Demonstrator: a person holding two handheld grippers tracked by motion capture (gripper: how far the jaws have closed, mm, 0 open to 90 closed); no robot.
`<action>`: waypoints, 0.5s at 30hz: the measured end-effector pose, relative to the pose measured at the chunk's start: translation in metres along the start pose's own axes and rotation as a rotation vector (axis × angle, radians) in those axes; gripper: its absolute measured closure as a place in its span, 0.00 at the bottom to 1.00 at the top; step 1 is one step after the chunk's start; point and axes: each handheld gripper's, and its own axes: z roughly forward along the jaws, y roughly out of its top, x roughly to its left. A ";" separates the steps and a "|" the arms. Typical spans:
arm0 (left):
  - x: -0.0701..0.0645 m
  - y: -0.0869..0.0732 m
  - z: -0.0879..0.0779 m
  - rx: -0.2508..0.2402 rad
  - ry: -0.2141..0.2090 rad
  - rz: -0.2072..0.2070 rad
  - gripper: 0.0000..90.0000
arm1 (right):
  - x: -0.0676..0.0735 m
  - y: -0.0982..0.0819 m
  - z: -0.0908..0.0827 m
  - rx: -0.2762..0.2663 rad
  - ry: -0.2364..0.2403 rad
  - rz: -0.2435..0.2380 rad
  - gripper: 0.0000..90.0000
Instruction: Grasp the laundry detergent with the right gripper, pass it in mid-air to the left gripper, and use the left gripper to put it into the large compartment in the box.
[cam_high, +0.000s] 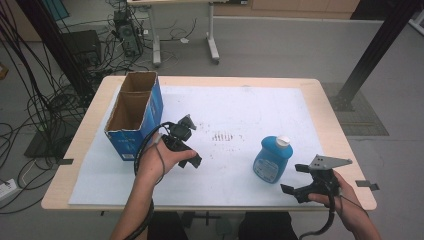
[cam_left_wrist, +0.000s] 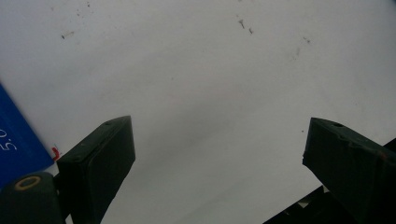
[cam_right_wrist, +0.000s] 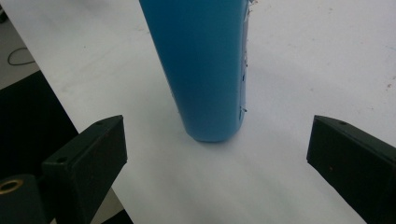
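A blue bottle (cam_high: 272, 159) with a white cap stands upright on the white sheet at the right of the table; its body (cam_right_wrist: 201, 65) rises straight ahead in the right gripper view. My right gripper (cam_high: 294, 179) is open just right of and nearer than the bottle, jaws wide, not touching it. An open blue cardboard box (cam_high: 134, 114) stands at the table's left, and its blue corner (cam_left_wrist: 14, 140) shows in the left gripper view. My left gripper (cam_high: 192, 142) is open beside the box, over the bare sheet (cam_left_wrist: 201, 93), holding nothing.
The white sheet (cam_high: 235, 110) covers most of the wooden table (cam_high: 310, 85). Faint dark marks (cam_high: 222, 136) lie at its middle. Beyond the far edge are a desk frame (cam_high: 185, 45), cables and a computer case (cam_high: 125, 30) on the floor. A black post (cam_high: 375, 50) stands at the right.
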 end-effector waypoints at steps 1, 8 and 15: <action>0.000 0.000 0.000 0.001 -0.001 0.000 0.10 | 0.000 0.000 0.000 0.000 0.000 0.000 0.05; -0.002 -0.002 0.000 0.001 -0.003 0.000 0.10 | 0.004 -0.003 0.004 -0.028 -0.005 -0.003 0.05; -0.002 -0.002 -0.002 -0.005 -0.009 0.001 0.10 | 0.006 -0.003 0.009 -0.058 -0.006 0.006 0.05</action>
